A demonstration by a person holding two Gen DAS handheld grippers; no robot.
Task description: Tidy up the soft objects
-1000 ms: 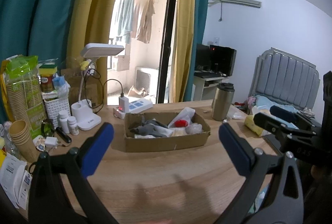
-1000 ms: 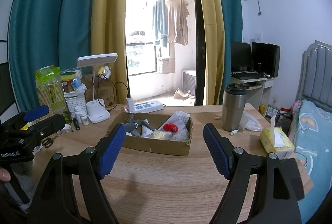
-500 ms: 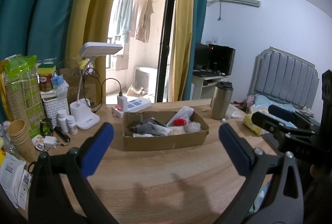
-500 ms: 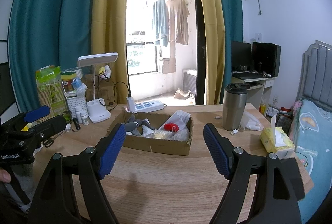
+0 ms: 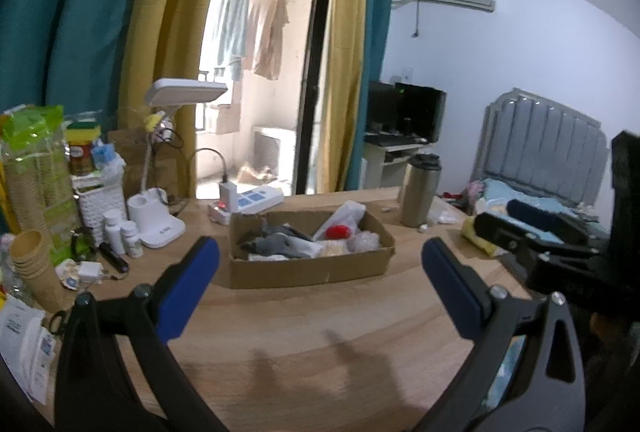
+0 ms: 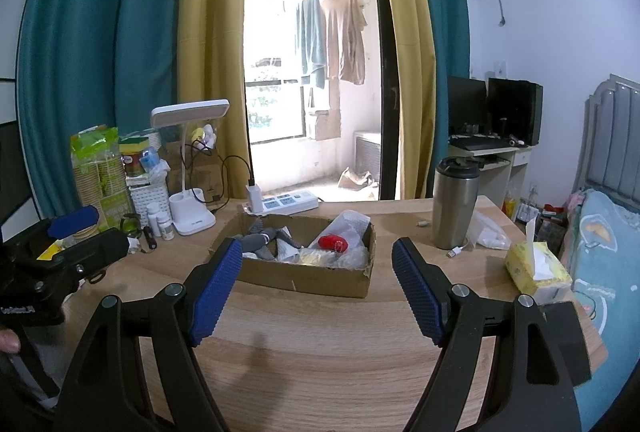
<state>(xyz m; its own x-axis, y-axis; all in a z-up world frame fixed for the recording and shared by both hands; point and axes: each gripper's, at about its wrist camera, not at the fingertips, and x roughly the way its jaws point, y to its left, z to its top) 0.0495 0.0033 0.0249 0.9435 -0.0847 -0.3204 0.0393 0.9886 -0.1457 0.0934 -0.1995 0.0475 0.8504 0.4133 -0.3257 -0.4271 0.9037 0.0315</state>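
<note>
A shallow cardboard box (image 5: 308, 268) (image 6: 308, 278) sits mid-table. It holds a grey soft toy (image 5: 272, 243) (image 6: 256, 242), a red soft thing (image 5: 337, 231) (image 6: 333, 242), and crumpled clear and white plastic bags (image 6: 350, 224). My left gripper (image 5: 320, 274) hovers open over bare wood in front of the box, nothing between its blue pads. My right gripper (image 6: 318, 274) is likewise open and short of the box's near wall. Each gripper shows at the edge of the other's view.
At the left stand a white desk lamp (image 5: 160, 220), pill bottles (image 5: 120, 232), a white basket (image 5: 102, 202), paper cups (image 5: 32, 272). A power strip (image 6: 286, 202) lies behind the box. A steel tumbler (image 6: 454, 208) and tissue pack (image 6: 536, 272) are right; a bed lies beyond.
</note>
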